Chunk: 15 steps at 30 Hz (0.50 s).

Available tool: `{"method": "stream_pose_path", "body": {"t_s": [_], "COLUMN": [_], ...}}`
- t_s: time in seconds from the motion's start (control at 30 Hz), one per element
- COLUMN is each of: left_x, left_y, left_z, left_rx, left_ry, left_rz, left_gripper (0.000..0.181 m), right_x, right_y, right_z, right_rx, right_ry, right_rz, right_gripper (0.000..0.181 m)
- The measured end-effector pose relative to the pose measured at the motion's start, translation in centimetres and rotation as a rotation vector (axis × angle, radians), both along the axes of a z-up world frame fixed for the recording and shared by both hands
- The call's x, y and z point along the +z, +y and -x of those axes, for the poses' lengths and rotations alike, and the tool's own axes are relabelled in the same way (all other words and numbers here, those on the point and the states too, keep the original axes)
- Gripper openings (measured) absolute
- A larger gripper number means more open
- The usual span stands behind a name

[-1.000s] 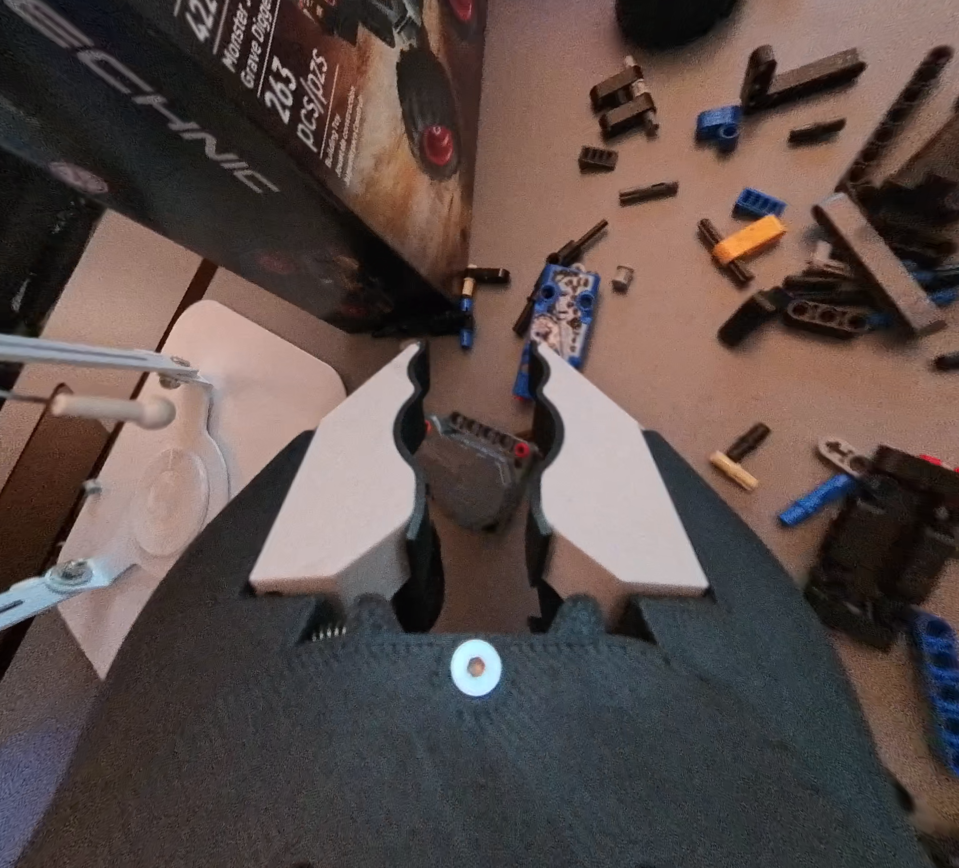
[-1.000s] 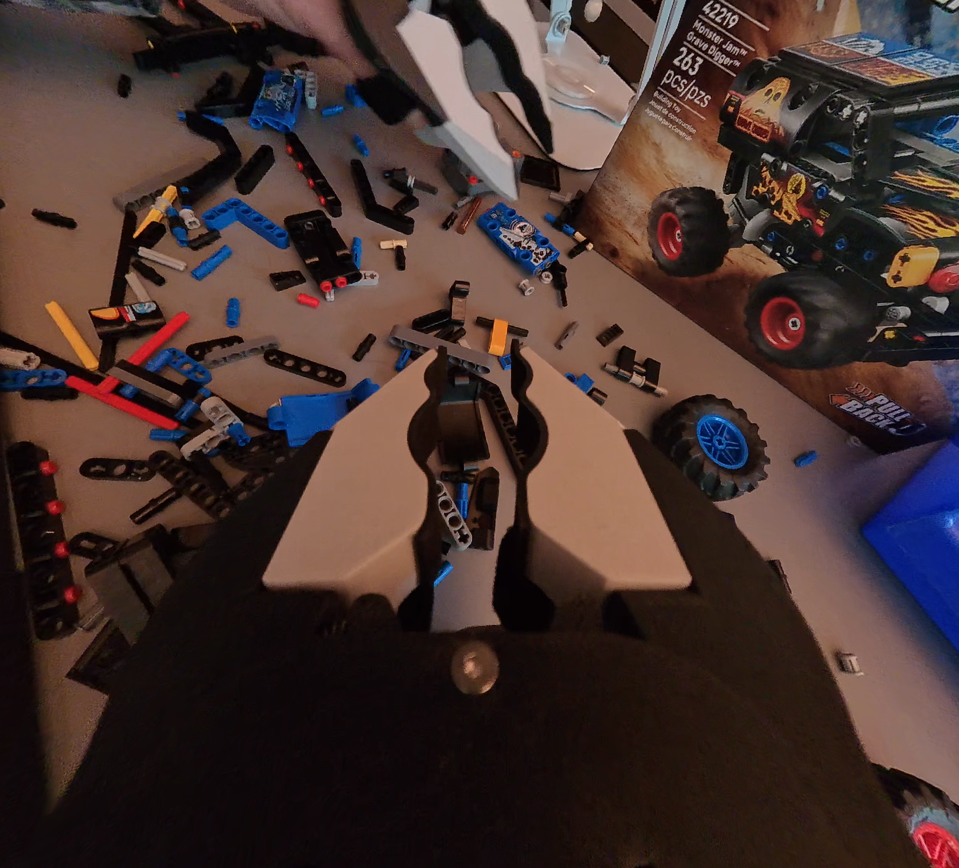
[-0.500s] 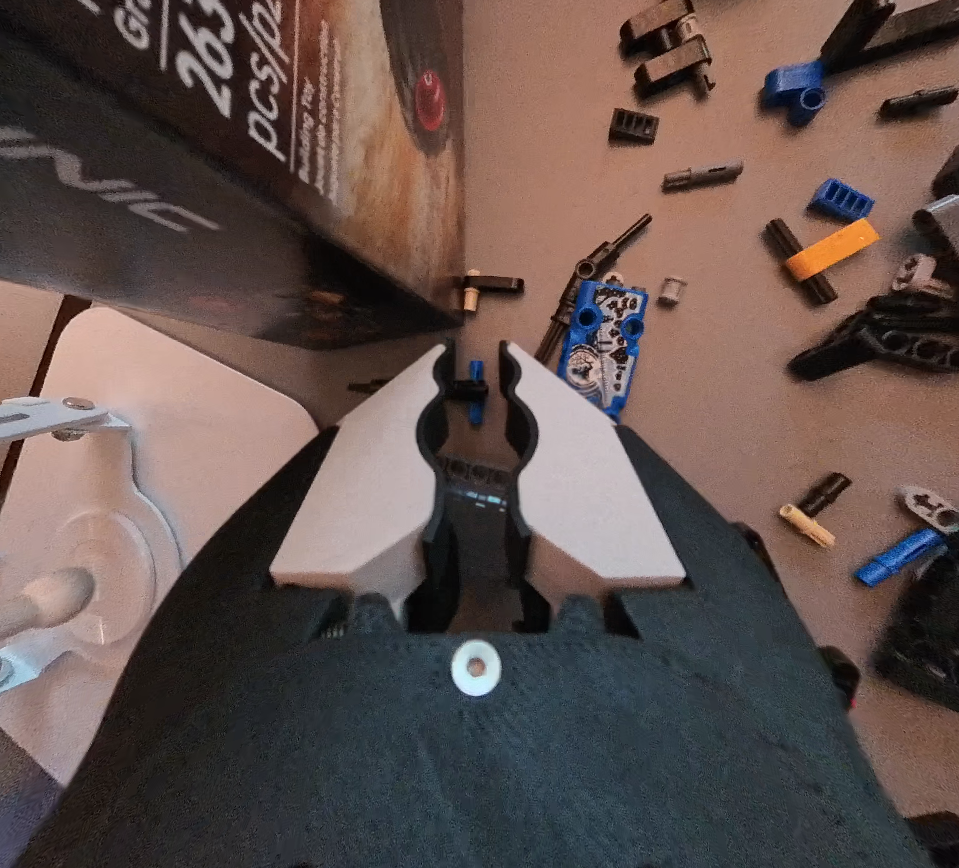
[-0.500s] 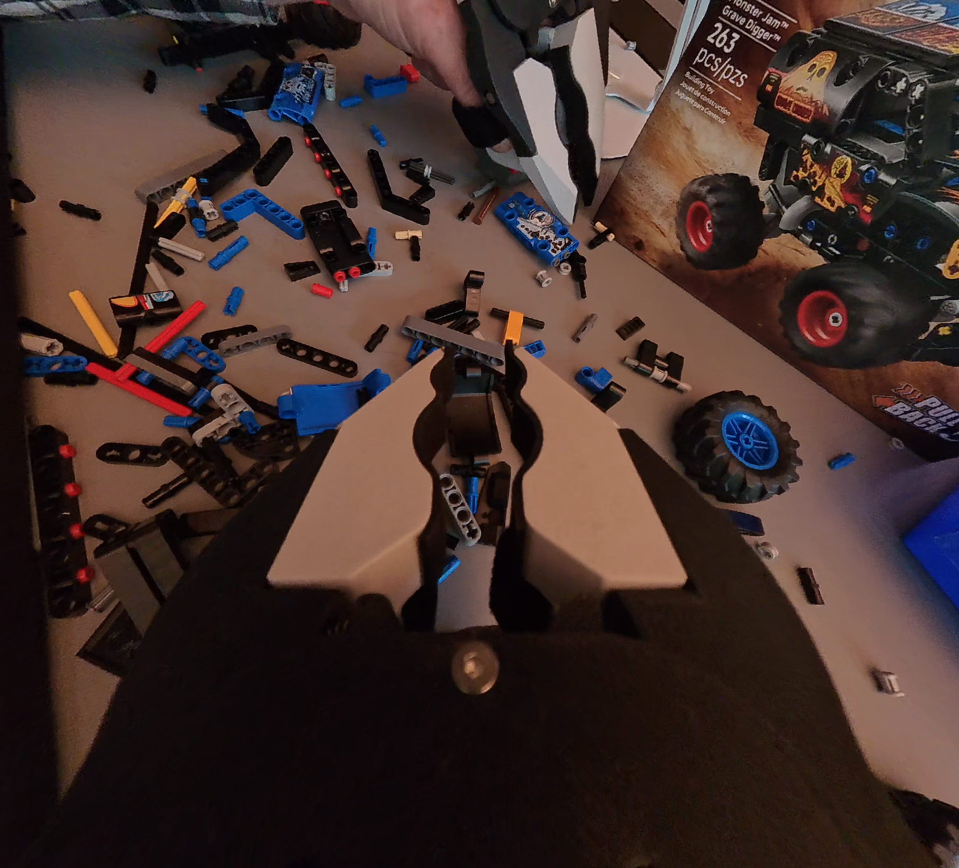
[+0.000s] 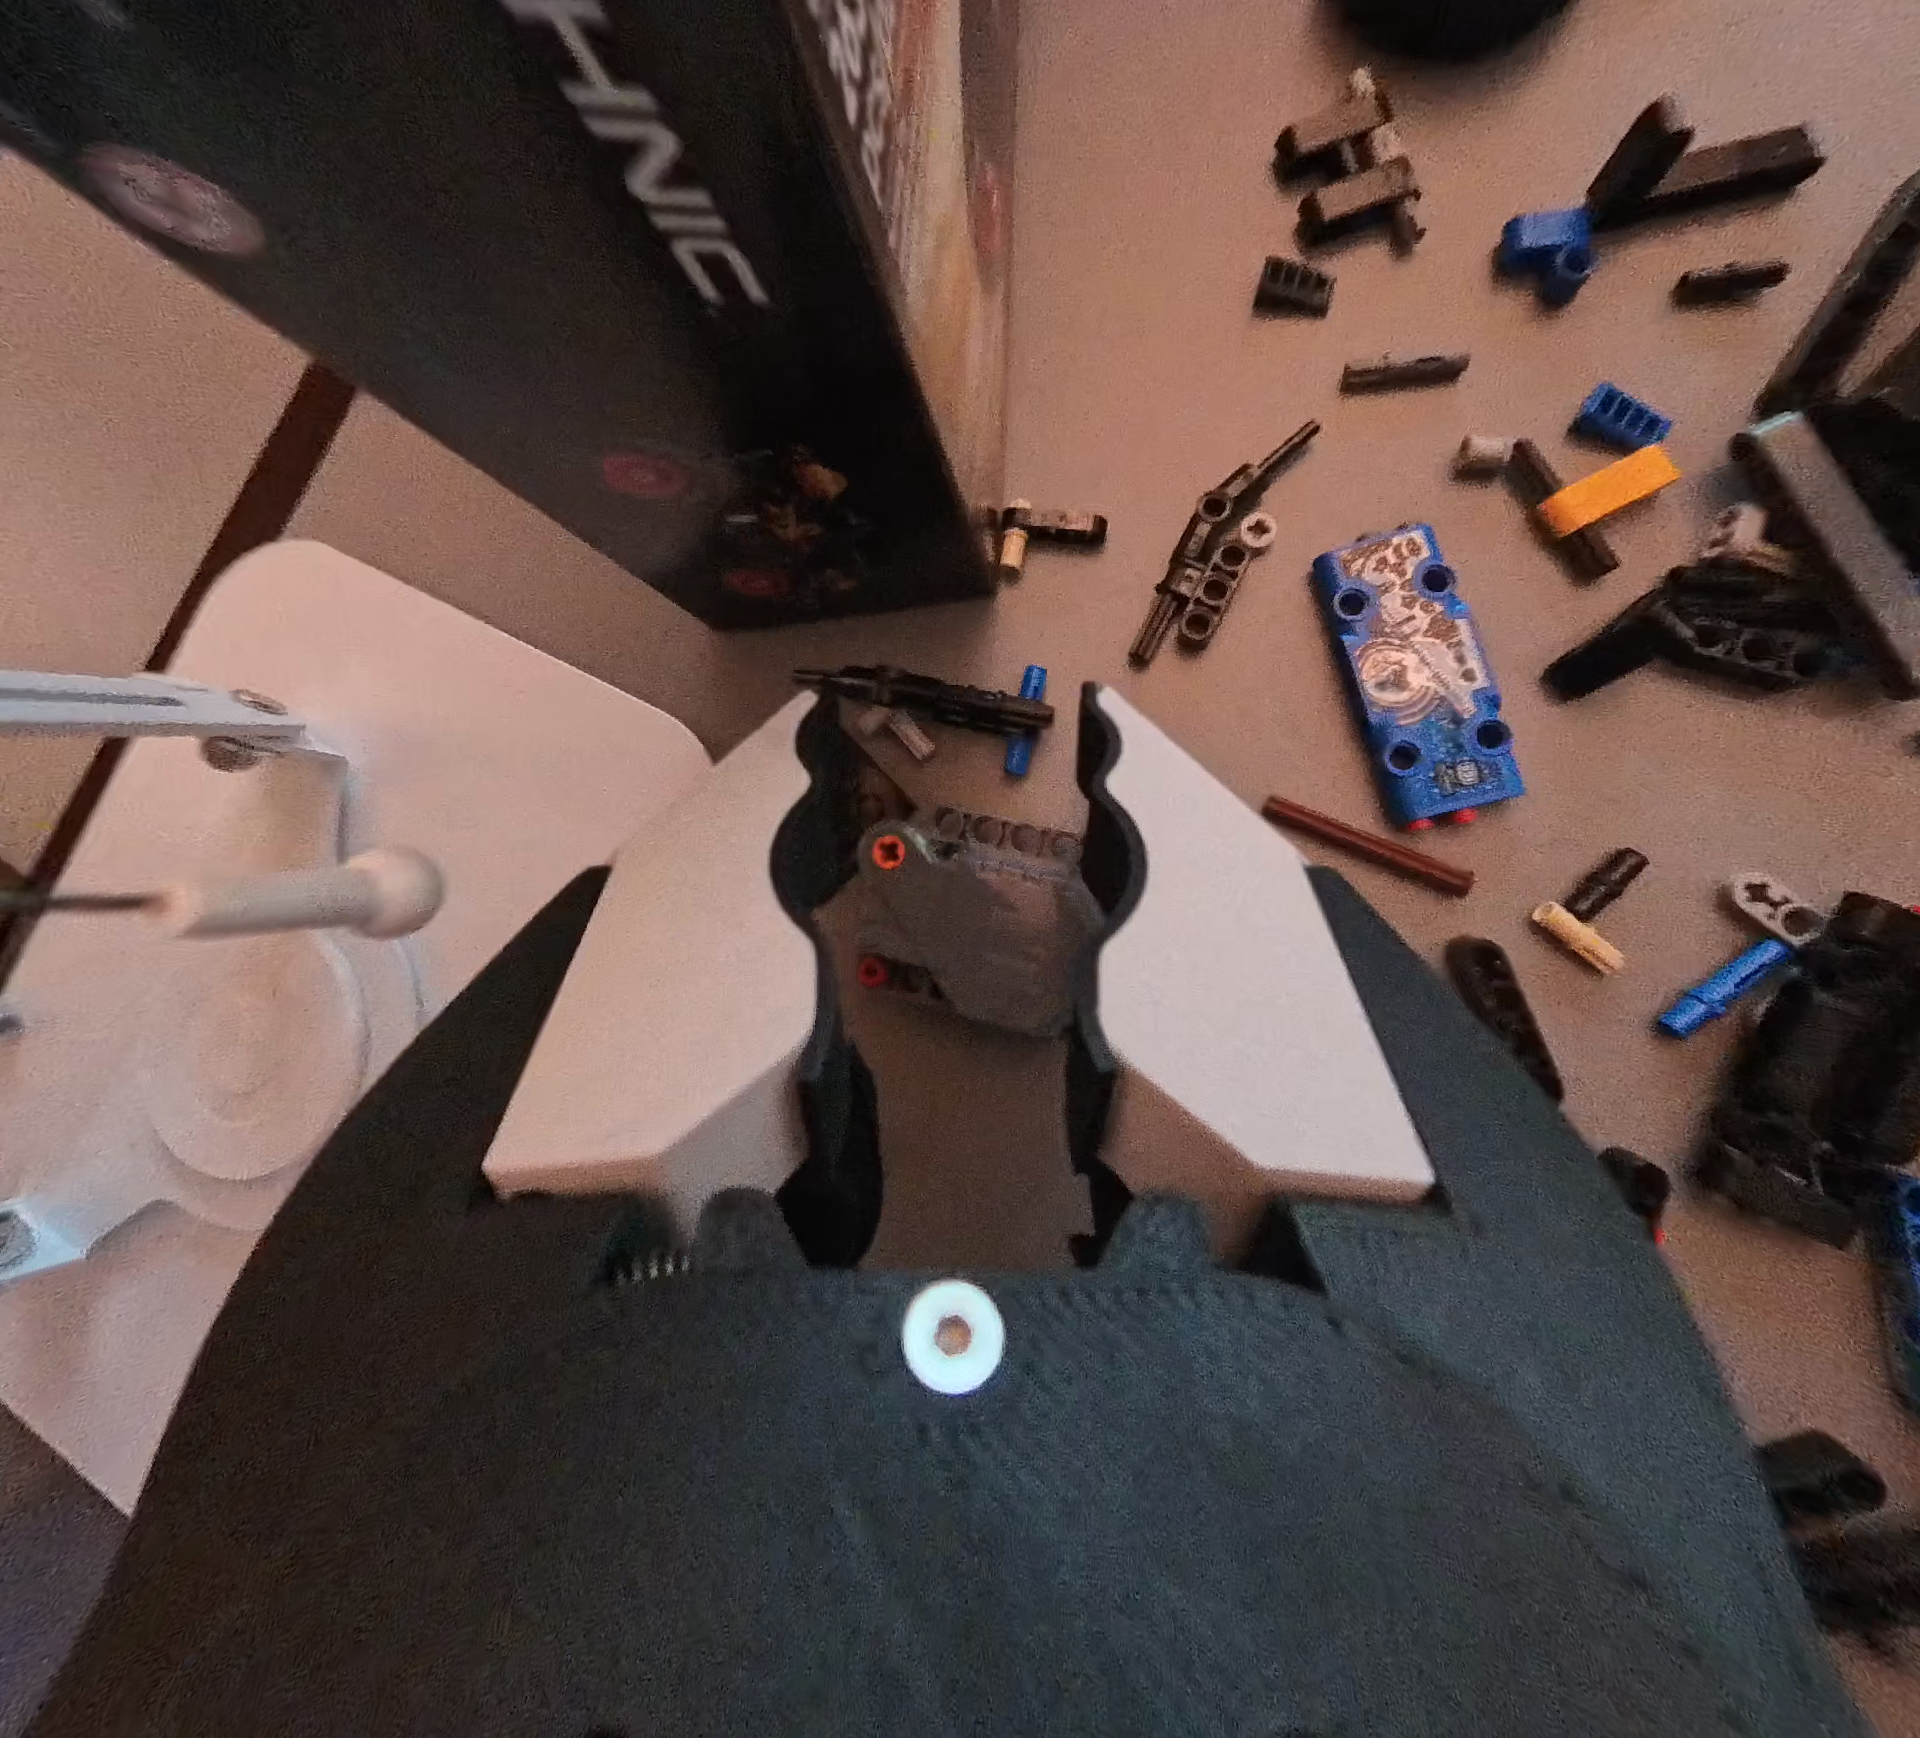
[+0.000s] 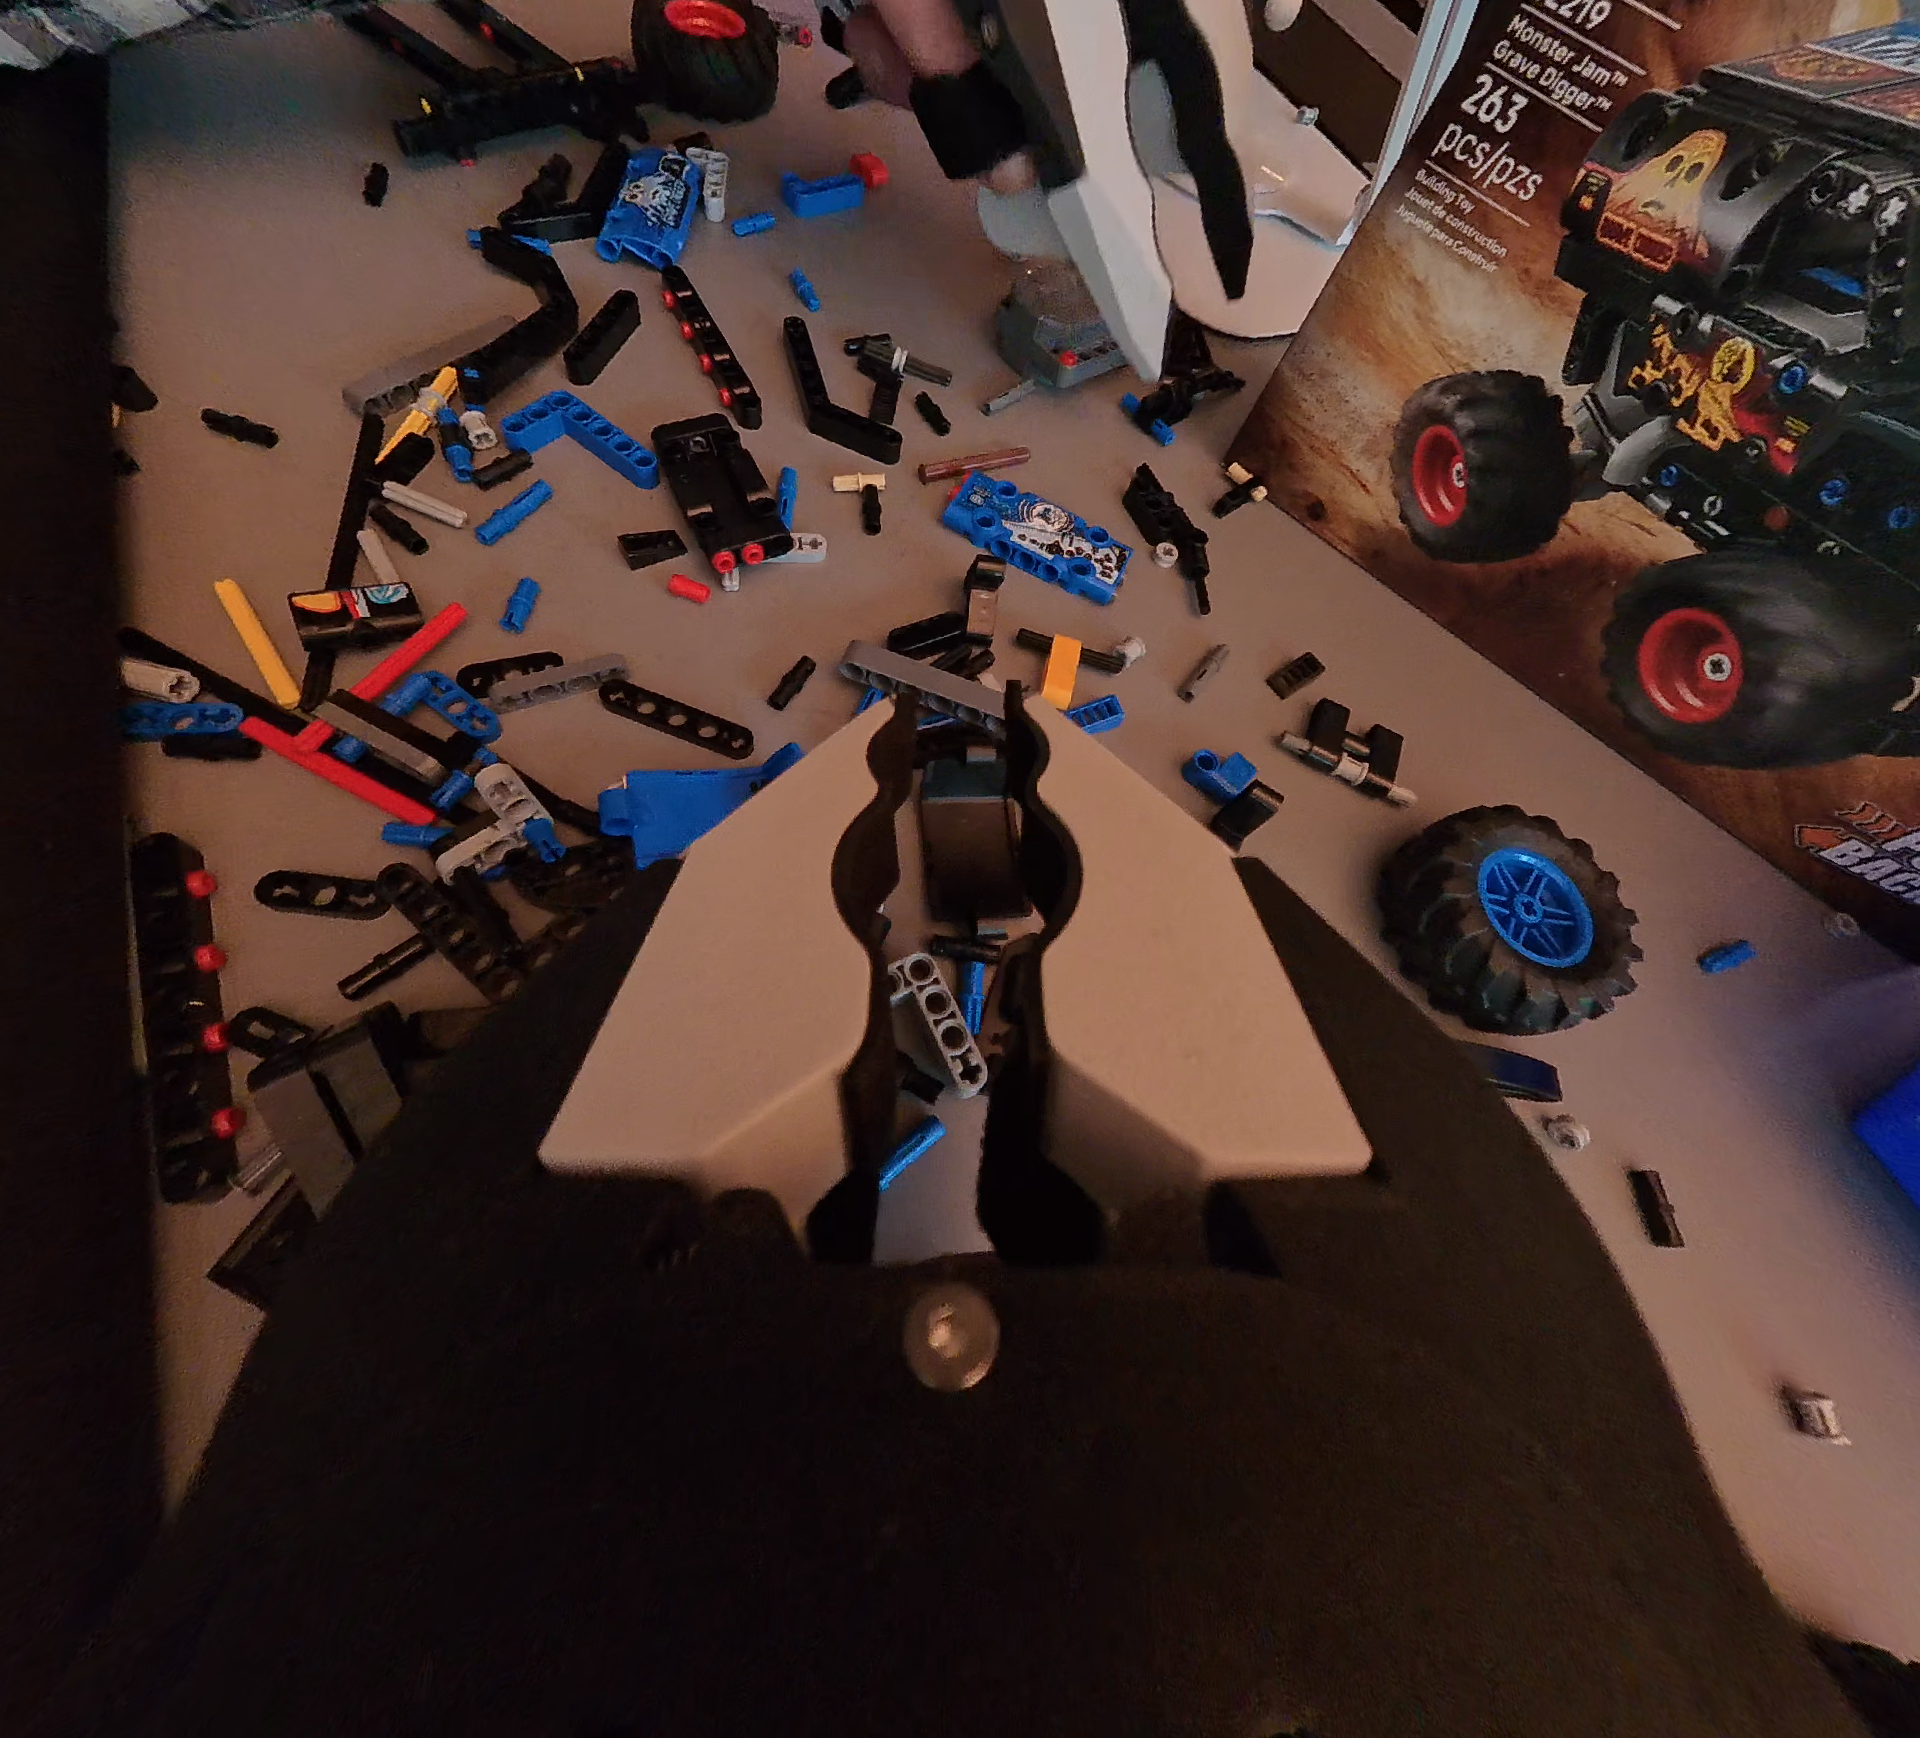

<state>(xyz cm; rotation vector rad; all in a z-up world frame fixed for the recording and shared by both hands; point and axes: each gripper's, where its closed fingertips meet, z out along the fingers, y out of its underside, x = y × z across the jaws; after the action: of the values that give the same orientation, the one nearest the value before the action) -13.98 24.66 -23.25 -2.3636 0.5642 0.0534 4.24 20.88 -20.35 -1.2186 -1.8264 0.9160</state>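
Left gripper [image 5: 945, 722] right by the corner of the toy set box [image 5: 582, 161], jaws spread wide around a grey gear-housing piece [image 5: 977, 940] with red pins sitting on the bench [image 5: 1143, 130], no clear contact with either finger. Right gripper [image 6: 956, 701] further out from that box, jaws nearly together, pinching a black block piece [image 6: 971, 841] above the loose parts pile. Also near the box: printed blue panel [image 5: 1413, 670], dark red axle [image 5: 1366, 845], blue-hubbed tyre [image 6: 1512, 919].
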Motion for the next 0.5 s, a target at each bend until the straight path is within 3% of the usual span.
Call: {"method": "stream_pose_path", "body": {"t_s": [0.13, 0.27, 0.5], "left_x": [-2.2, -2.2, -1.4], "left_y": [0.3, 0.0, -1.0], "left_z": [0.0, -0.4, -1.6], "left_rx": [0.027, 0.001, -0.068], "left_ry": [0.023, 0.036, 0.029], "left_rz": [0.076, 0.060, 0.018], "left_gripper": [0.037, 0.016, 0.015], "right_x": [0.1, 0.2, 0.0], "right_y": [-0.1, 0.0, -0.1], "right_z": [0.0, 0.0, 0.0], "right_rx": [0.004, 0.004, 0.010], "right_ry": [0.004, 0.012, 0.006], "right_rz": [0.002, 0.013, 0.015], "right_gripper": [0.016, 0.015, 0.014]}}
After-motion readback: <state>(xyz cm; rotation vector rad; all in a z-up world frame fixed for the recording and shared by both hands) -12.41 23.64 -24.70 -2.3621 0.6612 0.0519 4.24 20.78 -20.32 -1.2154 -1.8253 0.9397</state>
